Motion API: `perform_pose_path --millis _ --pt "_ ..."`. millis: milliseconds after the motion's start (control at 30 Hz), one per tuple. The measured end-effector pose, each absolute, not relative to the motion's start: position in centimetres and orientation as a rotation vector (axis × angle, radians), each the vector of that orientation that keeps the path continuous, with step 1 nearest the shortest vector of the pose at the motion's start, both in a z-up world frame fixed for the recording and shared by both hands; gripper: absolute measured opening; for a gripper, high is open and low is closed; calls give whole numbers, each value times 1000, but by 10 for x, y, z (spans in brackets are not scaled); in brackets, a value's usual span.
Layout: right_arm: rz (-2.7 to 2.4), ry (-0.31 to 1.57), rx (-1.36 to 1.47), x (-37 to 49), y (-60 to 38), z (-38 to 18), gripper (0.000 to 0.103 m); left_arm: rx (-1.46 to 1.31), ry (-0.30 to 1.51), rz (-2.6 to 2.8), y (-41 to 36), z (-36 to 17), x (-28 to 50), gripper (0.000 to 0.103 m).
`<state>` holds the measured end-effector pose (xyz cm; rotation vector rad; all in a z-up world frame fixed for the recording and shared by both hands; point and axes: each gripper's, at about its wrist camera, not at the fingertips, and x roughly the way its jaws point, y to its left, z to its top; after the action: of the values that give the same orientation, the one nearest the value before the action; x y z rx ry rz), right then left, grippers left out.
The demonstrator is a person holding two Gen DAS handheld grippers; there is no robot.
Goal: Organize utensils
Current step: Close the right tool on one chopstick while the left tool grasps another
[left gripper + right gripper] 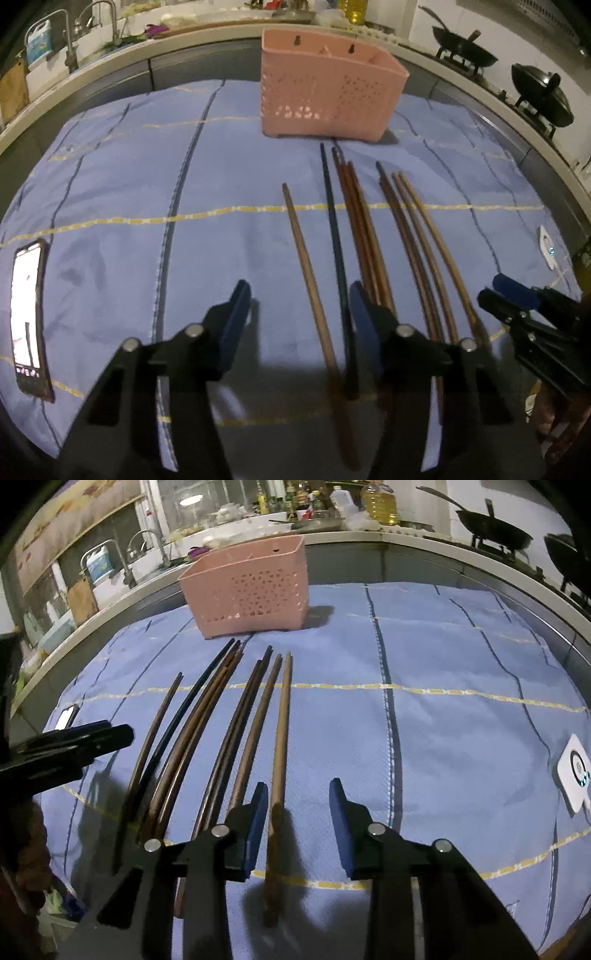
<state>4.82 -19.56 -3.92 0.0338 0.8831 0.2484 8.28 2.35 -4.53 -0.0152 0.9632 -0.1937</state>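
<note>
Nearest in my left wrist view, the left gripper [299,321] fills the bottom of the frame with its jaws spread; one brown chopstick [314,295] and a dark one lie on the cloth between the pads, and neither pad presses on them. The right-hand pad sits over the next bundle of chopsticks [364,236], so I cannot tell whether it touches them. At lower right of that frame the right gripper [517,295] comes in from the edge.

In my right wrist view the right gripper [298,814] stands spread as well, with the light brown chopstick [282,731] lying between its blue pads, closer to the left one and, as far as I can see, not pinched. The rest of the row fans away to the left, and the left gripper [110,734] pokes in at mid left.

Only the left view shows the whole phone [29,321], screen lit, at lower left; only the right view shows clearly the white device [574,771] at the right edge.

Farther back on the blue cloth [461,720] covering the table, the pink basket [328,96] stands upright just beyond the chopstick tips. Behind it runs a counter with woks [465,48] at upper right.
</note>
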Motion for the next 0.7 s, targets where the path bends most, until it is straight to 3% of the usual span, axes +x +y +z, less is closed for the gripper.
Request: perform_pose_path --millis 133,500,600,667,700 --pt "246 900 -13 52 -190 -47 34 25 979 -161 21 -54 88 44" --pt "258 921 -89 84 -179 -52 34 85 973 -121 15 -62 114 43" --pt "272 943 -100 109 -176 -49 34 93 948 -135 14 -62 128 26" --pt "287 956 -109 131 -172 -47 34 88 931 -152 13 -61 139 9" --pt "293 958 -111 140 -170 -46 28 85 925 -165 12 -61 144 8"
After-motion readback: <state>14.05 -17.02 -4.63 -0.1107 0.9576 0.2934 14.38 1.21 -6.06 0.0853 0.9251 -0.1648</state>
